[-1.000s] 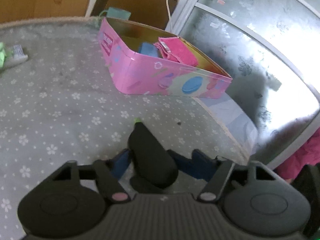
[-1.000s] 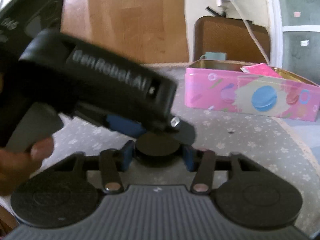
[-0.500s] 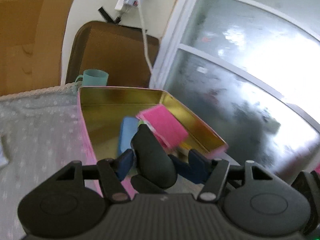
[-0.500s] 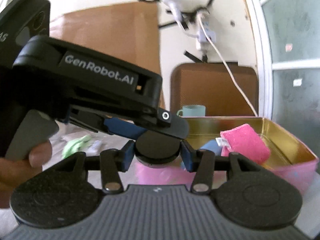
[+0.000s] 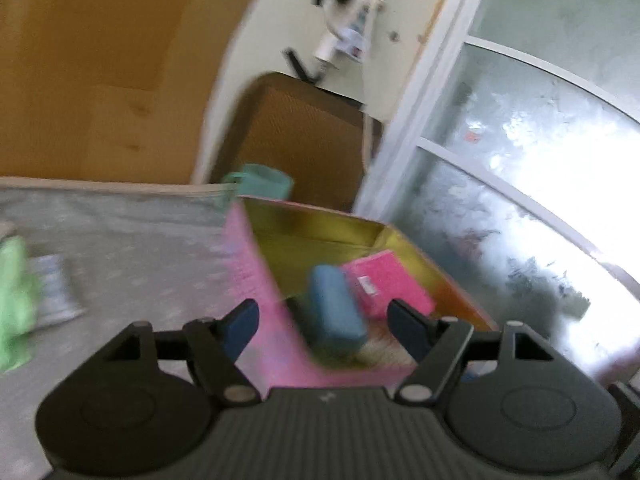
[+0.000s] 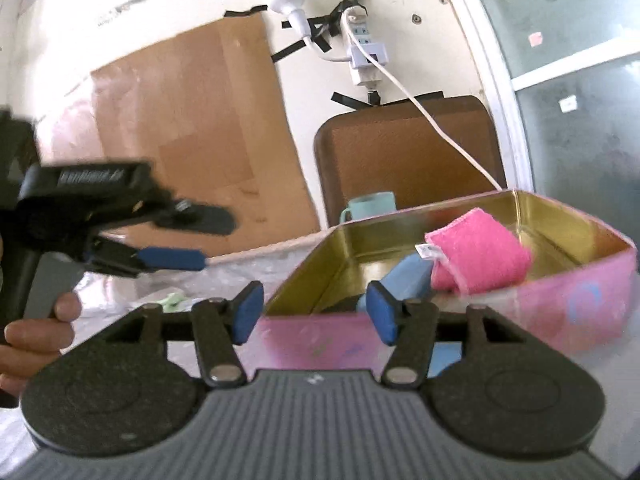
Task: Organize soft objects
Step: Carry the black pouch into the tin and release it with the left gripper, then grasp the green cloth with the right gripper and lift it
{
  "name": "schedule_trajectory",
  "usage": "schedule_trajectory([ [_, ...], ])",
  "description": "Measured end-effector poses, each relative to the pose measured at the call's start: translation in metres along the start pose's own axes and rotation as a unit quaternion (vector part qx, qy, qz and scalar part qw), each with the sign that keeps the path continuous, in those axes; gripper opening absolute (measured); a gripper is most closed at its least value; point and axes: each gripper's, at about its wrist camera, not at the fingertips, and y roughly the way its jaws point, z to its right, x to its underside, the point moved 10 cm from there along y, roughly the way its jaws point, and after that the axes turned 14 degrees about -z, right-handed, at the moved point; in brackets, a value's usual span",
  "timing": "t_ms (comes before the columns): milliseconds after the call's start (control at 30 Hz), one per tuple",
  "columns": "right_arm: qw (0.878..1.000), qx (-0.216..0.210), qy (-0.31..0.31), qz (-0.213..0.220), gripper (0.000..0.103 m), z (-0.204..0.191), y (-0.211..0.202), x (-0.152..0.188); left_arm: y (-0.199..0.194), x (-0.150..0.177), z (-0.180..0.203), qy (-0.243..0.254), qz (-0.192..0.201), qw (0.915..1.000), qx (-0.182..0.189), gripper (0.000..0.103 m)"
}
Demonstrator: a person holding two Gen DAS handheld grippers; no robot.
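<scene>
A pink tin box (image 5: 256,280) with a gold inside stands on the grey flowered cloth. A blue soft item (image 5: 336,312) and a folded pink cloth (image 5: 384,284) lie in it. My left gripper (image 5: 324,320) is open and empty just before the box. My right gripper (image 6: 316,314) is open and empty at the box's near wall (image 6: 320,340); the pink cloth (image 6: 480,256) and blue item (image 6: 408,276) show inside. The left gripper (image 6: 192,240) also shows at the left of the right wrist view, held in a hand. A dark item (image 6: 344,304) lies low in the box.
A green cloth (image 5: 16,304) and a small packet (image 5: 56,288) lie on the table's left. A teal mug (image 5: 264,184) stands behind the box, before a brown chair back (image 6: 404,148). A window (image 5: 520,184) is at the right.
Both grippers held a black soft item together above the box; both have opened and the item is gone from the jaws. The left gripper has drawn back to the left.
</scene>
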Motion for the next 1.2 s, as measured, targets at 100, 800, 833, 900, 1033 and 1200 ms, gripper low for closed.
schedule_trajectory([
  [100, 0.999, -0.029, -0.003, -0.029, 0.049, -0.024, -0.001, 0.019, -0.032, 0.034, -0.037, -0.005, -0.001, 0.9989, -0.047, 0.073],
  [800, 0.974, -0.056, -0.109, -0.189, 0.045, -0.224, 0.253, 0.002, -0.128, 0.112, -0.260, -0.232, 0.070, 0.9624, -0.123, 0.072],
  [833, 0.972, -0.052, -0.111, -0.201, 0.045, -0.227, 0.264, 0.006, -0.127, 0.115, -0.258, -0.232, 0.070, 0.9624, -0.123, 0.072],
  [900, 0.967, -0.043, -0.128, -0.215, 0.031, -0.231, 0.274, 0.013, -0.125, 0.114, -0.259, -0.230, 0.066, 0.9631, -0.123, 0.072],
  [1033, 0.973, -0.064, -0.126, -0.183, 0.006, -0.230, 0.228, 0.002, -0.125, 0.114, -0.260, -0.233, 0.065, 0.9630, -0.119, 0.072],
  [1200, 0.971, -0.080, -0.120, -0.189, 0.006, -0.192, 0.126, 0.027, -0.127, 0.116, -0.258, -0.229, 0.064, 0.9637, -0.121, 0.072],
])
